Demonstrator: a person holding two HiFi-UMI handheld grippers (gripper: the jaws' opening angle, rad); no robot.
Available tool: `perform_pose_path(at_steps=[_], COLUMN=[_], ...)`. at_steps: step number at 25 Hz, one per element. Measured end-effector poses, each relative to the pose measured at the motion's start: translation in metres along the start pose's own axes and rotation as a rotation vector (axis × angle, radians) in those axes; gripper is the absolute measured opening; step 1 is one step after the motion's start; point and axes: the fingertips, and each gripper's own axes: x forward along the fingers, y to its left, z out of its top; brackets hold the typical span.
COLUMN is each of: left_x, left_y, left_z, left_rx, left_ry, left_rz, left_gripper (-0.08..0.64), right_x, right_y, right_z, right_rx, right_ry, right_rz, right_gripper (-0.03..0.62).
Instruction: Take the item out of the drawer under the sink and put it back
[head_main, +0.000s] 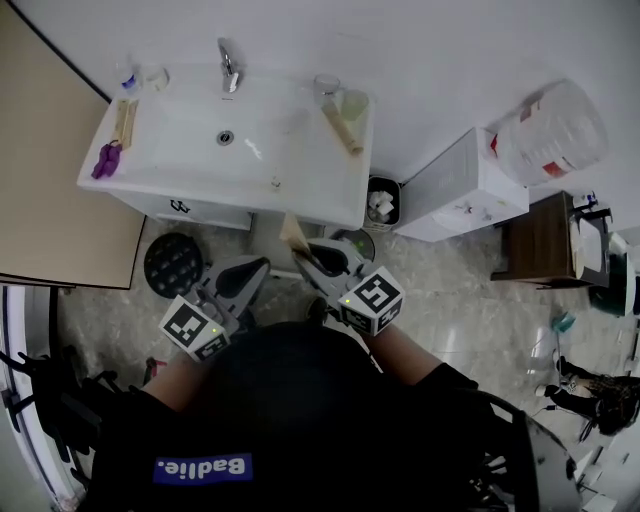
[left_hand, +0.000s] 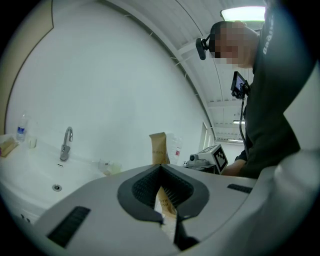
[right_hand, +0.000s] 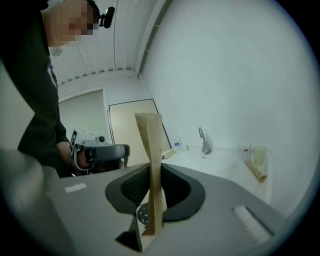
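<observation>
The person's black-shirted torso (head_main: 290, 420) fills the bottom of the head view, with both grippers held out ahead of it. A flat brown paper pouch (right_hand: 150, 150) stands upright in the air before the white sink (head_main: 180, 150). It is pinched edge-on between the ribbed dark pads of the right gripper (head_main: 308, 262), its top rising well above them. The left gripper (left_hand: 160, 167) sits just beside, jaws closed together on nothing. A chrome faucet (head_main: 229, 68) and a tan tube (head_main: 342, 128) sit on the glossy basin.
</observation>
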Motion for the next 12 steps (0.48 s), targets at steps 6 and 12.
perform_pose_path(at_steps=[6, 12], left_x=[0.015, 0.019], left_y=[-0.002, -0.005], left_z=[-0.002, -0.007], left_rx=[-0.037, -0.035], left_ry=[0.023, 0.046], left_rz=[-0.02, -0.025], left_gripper=[-0.003, -0.003], right_x=[-0.009, -0.013], right_y=[0.003, 0.0], right_z=[0.01, 0.003], right_rx=[-0.013, 0.009], right_ry=[-0.044, -0.042], right_rz=[-0.006, -0.016], right_gripper=[0.057, 0.057])
